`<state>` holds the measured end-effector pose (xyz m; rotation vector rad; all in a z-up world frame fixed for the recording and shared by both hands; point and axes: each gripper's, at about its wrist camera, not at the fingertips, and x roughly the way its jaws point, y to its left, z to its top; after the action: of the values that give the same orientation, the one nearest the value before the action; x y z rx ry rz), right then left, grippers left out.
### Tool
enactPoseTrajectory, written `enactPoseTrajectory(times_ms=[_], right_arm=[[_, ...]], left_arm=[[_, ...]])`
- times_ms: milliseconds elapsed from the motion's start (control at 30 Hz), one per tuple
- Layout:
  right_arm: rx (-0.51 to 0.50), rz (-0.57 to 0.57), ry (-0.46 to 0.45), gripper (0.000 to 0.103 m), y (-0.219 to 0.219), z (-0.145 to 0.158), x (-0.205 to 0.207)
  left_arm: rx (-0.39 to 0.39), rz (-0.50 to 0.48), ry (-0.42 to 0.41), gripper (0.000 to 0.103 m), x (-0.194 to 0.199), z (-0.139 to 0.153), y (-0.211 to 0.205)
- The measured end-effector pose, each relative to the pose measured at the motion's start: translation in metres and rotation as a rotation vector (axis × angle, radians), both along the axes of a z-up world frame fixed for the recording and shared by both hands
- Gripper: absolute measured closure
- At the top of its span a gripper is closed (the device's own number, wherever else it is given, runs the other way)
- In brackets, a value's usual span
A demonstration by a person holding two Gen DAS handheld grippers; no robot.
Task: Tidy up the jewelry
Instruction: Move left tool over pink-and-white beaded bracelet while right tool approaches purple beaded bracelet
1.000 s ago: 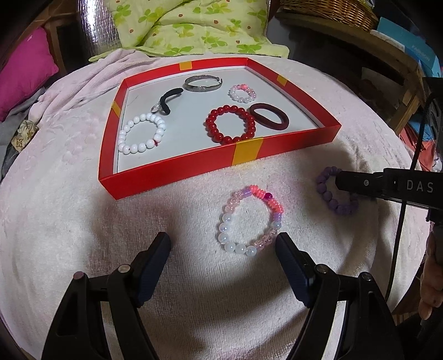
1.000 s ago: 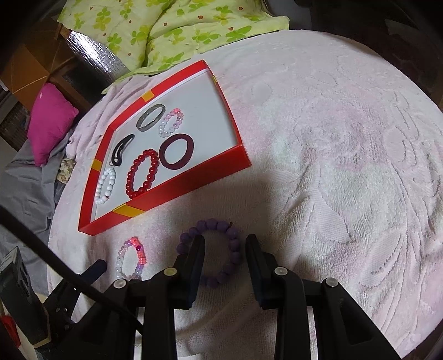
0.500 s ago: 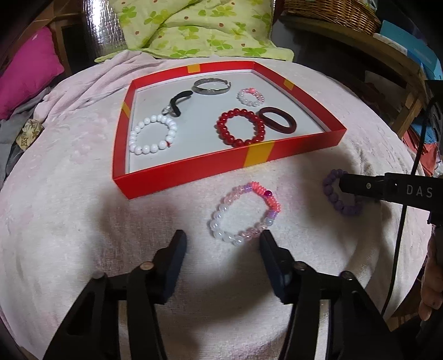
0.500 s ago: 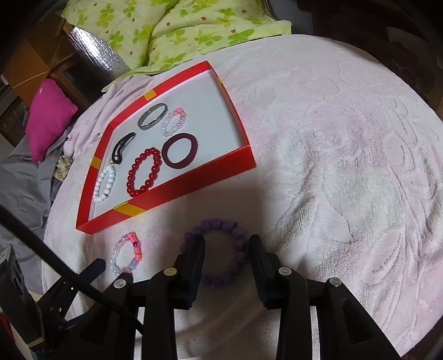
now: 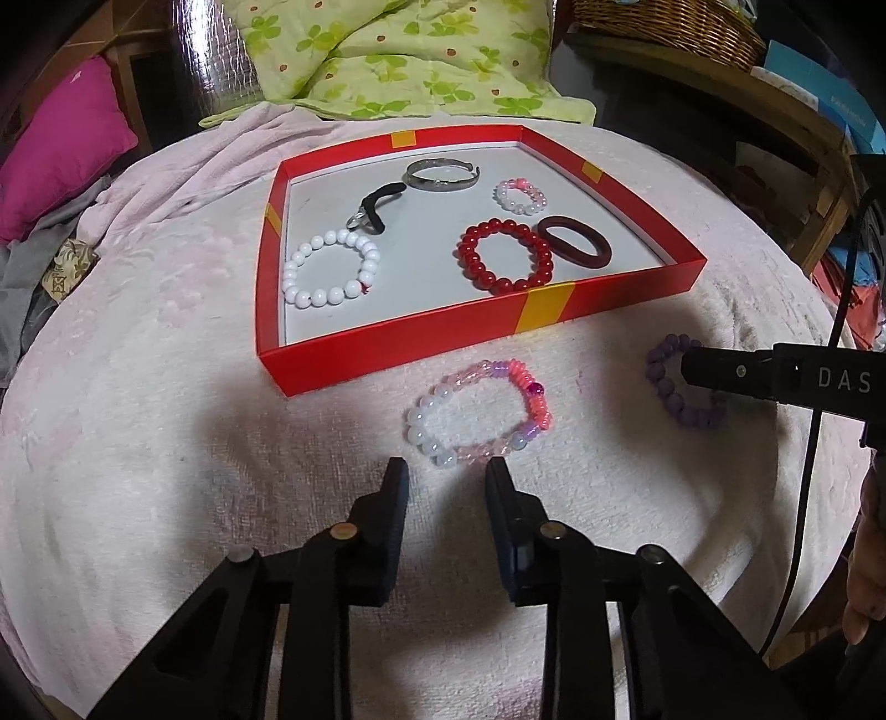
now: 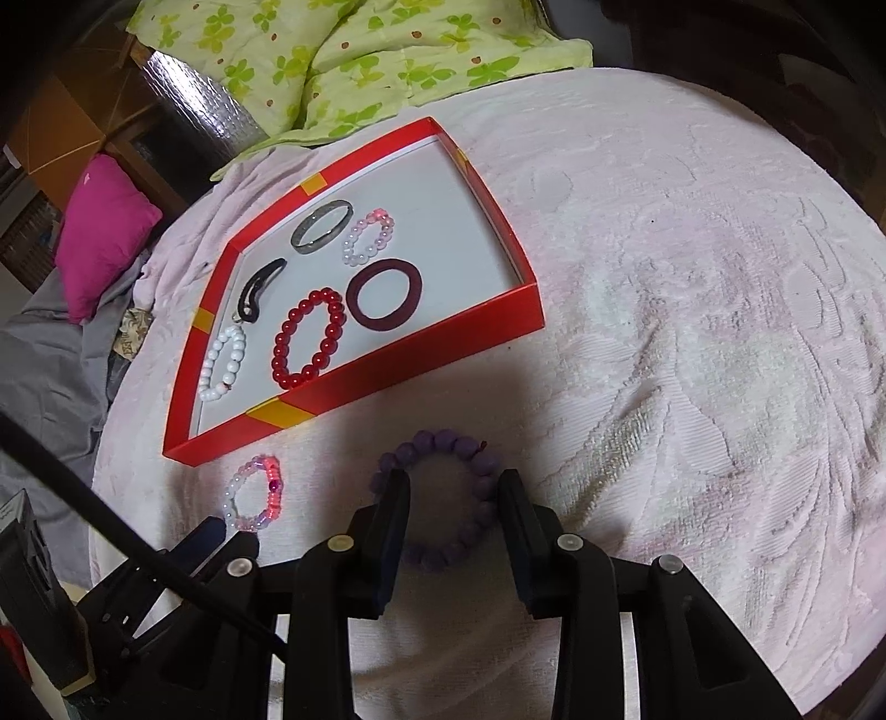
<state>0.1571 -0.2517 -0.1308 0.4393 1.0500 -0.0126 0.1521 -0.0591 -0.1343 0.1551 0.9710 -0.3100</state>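
Observation:
A pink, white and coral bead bracelet (image 5: 531,399) lies flat on the pale pink towel (image 5: 166,443), just in front of the red tray (image 5: 415,338). My left gripper (image 5: 446,473) is right behind the bracelet's near edge. Its jaws are closing, the near beads sit at the tips, and no pad presses on them. A purple bead bracelet (image 6: 443,440) lies to the right. My right gripper (image 6: 453,487) stands over it, jaws partly apart, one finger (image 6: 396,498) covering its left side. The bracelet keeps its round shape. The tray (image 6: 387,382) holds several bracelets and bands.
A green patterned quilt (image 5: 387,61) lies behind the tray, with a magenta pillow (image 5: 61,160) at far left. A wicker basket (image 5: 664,22) sits on a wooden shelf at back right. A black cable (image 5: 814,471) hangs at the right, beside a person's hand (image 5: 866,554).
The left gripper's jaws have closed in from wide apart to a narrow gap behind the pink and white bracelet. The right gripper and the purple bracelet have hardly moved.

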Motion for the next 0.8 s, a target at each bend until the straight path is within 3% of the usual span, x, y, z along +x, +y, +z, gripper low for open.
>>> enactPoseTrajectory(times_ms=[200,800], right_arm=[[-0.004,-0.008,0.006,0.067,0.002,-0.001,0.001],[-0.021,-0.027,0.008,0.066,0.008,-0.002,0.005]], left_arm=[[0.003,0.015,0.001,0.084,0.001,0.0,0.009],[-0.001,0.052,0.008,0.086,0.001,0.0,0.036]])
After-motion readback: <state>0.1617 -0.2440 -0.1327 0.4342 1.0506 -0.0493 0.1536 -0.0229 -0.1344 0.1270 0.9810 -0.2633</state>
